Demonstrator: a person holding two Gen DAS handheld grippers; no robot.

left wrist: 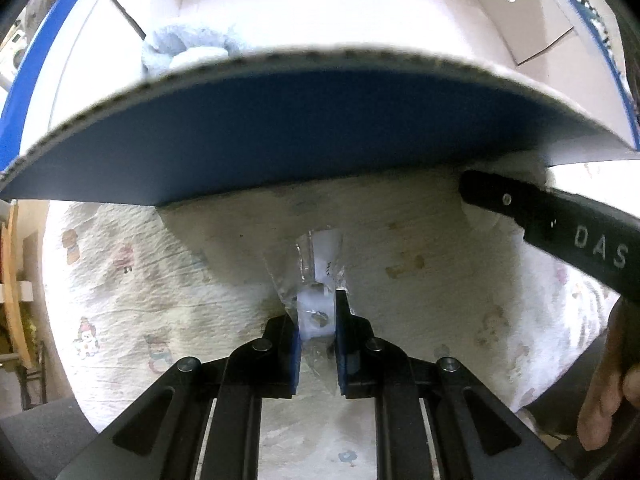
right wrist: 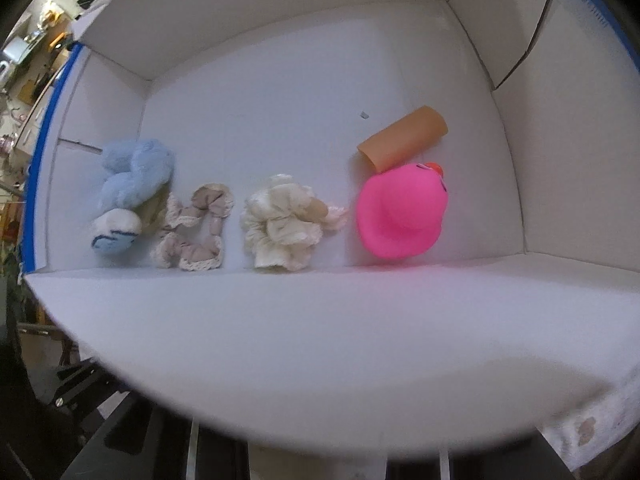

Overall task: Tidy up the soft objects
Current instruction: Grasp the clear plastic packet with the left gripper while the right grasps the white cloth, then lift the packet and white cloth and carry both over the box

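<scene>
Only the right wrist view looks into the white cardboard box, where a blue plush toy, two scrunchies, a pink rubber duck and a cardboard tube lie in a row. The left wrist view shows the left gripper pinching a clear plastic packet above the printed cloth. The right gripper's fingertips are hidden behind the box flap, so its state cannot be told.

Blue plush half hidden behind box flap, right claw's fingertips hidden
</scene>
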